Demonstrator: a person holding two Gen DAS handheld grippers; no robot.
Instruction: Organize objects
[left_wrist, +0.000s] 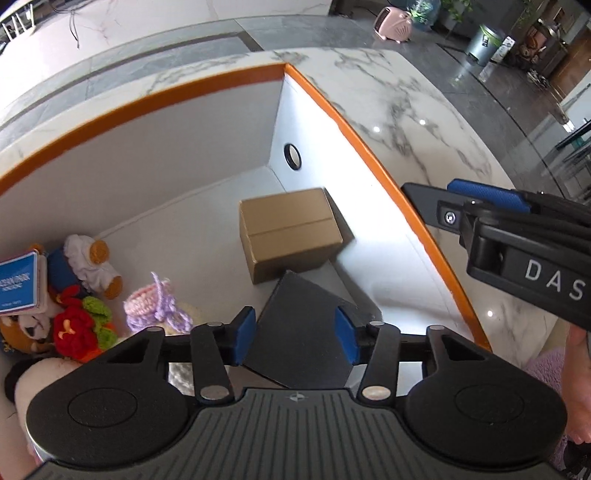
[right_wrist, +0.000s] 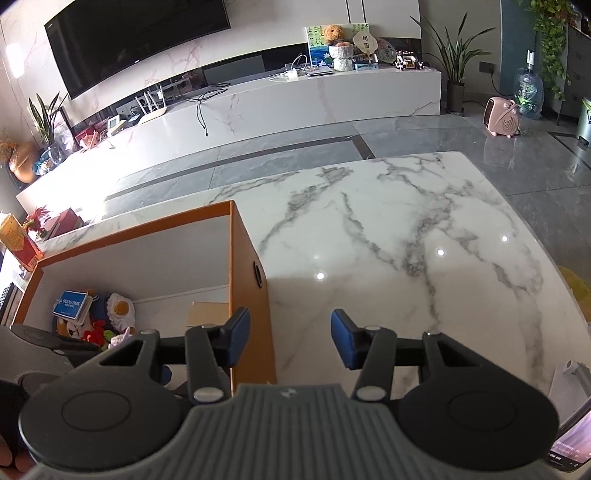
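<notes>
Left gripper (left_wrist: 295, 341) holds a flat dark grey box (left_wrist: 299, 332) between its two blue pads, the jaws closed partway onto the box's sides. It hangs over the open top of a large orange-rimmed storage box with white inner walls (left_wrist: 207, 79), which is the landmark for everything else.

Inside the storage box, a small brown cardboard carton (left_wrist: 290, 232) sits on the floor near the far right corner, straight ahead of the held dark box and just beyond its leading corner. The dark box is turned so one corner points forward toward the carton; whether they touch cannot be told. To the left inside the storage box lies a pile of soft toys: a white plush with orange feet (left_wrist: 92, 264), a red crocheted flower (left_wrist: 74, 330), a pink and purple knitted pouch (left_wrist: 155, 306), and a blue booklet (left_wrist: 18, 288).

Right gripper (right_wrist: 290, 341) is wide open and empty, hovering above the white marble tabletop (right_wrist: 406, 240) just outside the storage box's right wall.

Judging by this, the dark box is being lowered in, and the free floor lies between the carton and the near wall, directly under the left gripper, the nearer hand.
</notes>
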